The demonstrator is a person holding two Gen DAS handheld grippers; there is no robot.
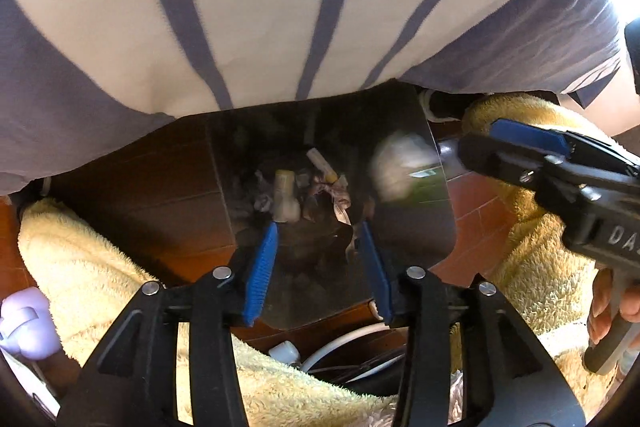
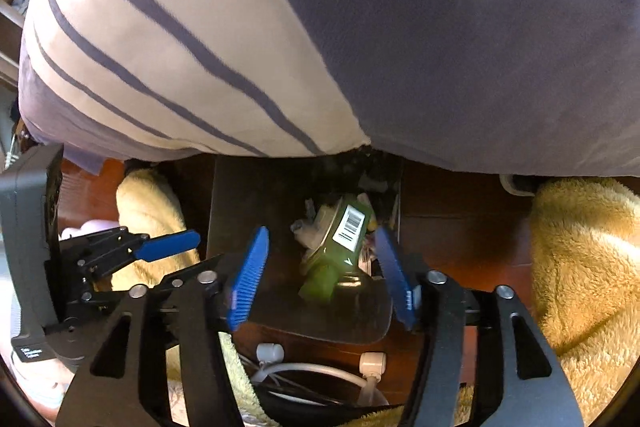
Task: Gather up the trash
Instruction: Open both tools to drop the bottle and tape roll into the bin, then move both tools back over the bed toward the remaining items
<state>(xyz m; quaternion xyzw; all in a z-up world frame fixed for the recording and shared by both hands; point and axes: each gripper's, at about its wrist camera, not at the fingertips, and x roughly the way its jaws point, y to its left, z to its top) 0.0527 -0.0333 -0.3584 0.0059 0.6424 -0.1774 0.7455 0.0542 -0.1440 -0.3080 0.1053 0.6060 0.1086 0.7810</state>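
Bottle [image 2: 340, 247] lies lower centre, cap toward lower left; my right gripper [image 2: 324, 279] and left gripper [image 1: 320, 267] gape wide, empty.

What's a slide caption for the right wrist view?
Open right tool above the dark trash bin, a green bottle dropping among the litter inside; left tool alongside.
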